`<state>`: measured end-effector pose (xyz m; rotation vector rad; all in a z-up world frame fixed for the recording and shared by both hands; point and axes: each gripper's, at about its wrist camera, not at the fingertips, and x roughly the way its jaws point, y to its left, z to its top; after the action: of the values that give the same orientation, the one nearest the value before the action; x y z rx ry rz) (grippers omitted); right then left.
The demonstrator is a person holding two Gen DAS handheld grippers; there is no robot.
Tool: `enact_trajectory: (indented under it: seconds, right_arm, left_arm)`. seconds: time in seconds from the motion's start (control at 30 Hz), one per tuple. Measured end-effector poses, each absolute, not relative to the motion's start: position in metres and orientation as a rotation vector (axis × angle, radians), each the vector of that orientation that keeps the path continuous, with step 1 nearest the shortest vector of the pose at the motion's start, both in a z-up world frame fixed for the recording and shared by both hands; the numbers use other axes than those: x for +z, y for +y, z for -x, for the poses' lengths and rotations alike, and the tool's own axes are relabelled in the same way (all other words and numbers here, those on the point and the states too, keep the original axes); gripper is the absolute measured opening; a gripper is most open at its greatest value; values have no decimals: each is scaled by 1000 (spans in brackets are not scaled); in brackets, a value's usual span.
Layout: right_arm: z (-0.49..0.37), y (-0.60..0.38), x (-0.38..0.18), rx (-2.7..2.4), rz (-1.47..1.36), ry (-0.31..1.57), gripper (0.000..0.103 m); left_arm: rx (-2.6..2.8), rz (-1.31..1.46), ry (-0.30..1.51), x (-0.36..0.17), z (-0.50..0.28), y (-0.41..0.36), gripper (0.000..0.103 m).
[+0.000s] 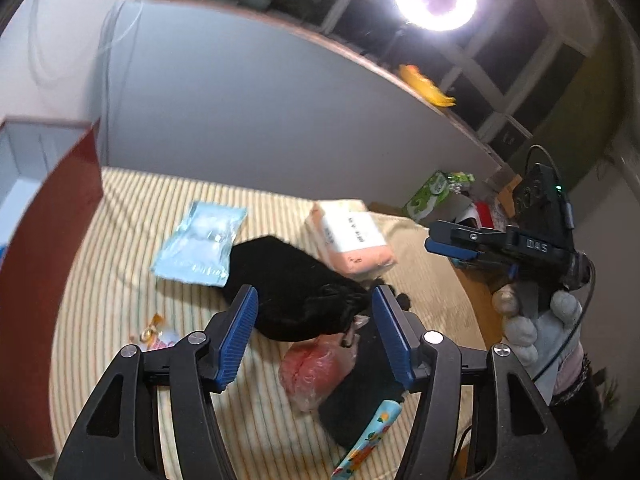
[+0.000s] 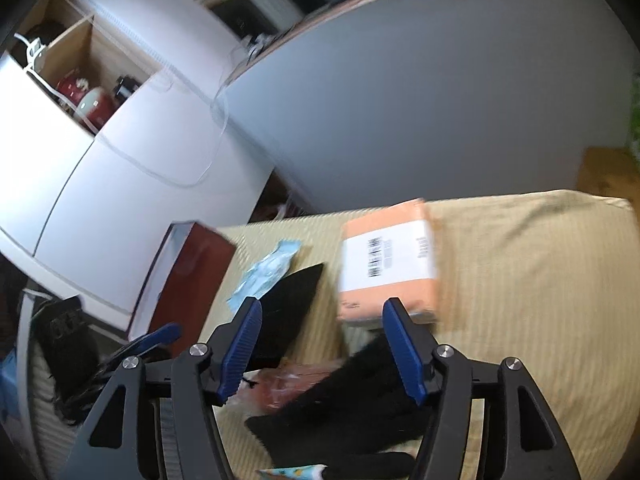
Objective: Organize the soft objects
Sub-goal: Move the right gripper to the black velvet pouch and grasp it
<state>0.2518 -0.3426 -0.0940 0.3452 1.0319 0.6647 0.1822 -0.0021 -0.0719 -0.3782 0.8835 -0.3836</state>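
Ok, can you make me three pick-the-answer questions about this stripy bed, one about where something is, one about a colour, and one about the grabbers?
1. Where does the light blue packet lie?
A. left of the black cloth
B. on the peach package
C. in a gripper

2. What colour are the gripper pads?
A. red
B. blue
C. green

3. How is the left gripper?
A. shut on the packet
B. shut on cloth
C. open, holding nothing

Answers: 1 A, it lies flat beside the cloth. 2 B, blue ribbed pads. 3 C, its jaws stand apart above the pile.
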Motion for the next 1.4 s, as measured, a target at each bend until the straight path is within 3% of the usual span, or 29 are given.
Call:
enact_trajectory:
  seconds: [0.07, 0.5, 1.3, 1.4]
  right_arm:
    - [-260, -328, -98, 696, -331, 1070, 59]
    - [-278, -254, -144, 779, -300, 1281, 59]
    - [-279, -230, -179, 717, -326, 1368, 59]
    - [-280, -230, -182, 709, -347, 1371, 53]
  left_arm:
    - [-375, 434, 929, -82, -189, 3, 66]
    - [-375, 667, 1045, -127, -209, 16, 66]
    - [-353, 715, 1058, -151, -215, 14, 66]
    - [-367, 729, 1051, -153, -216, 14, 63]
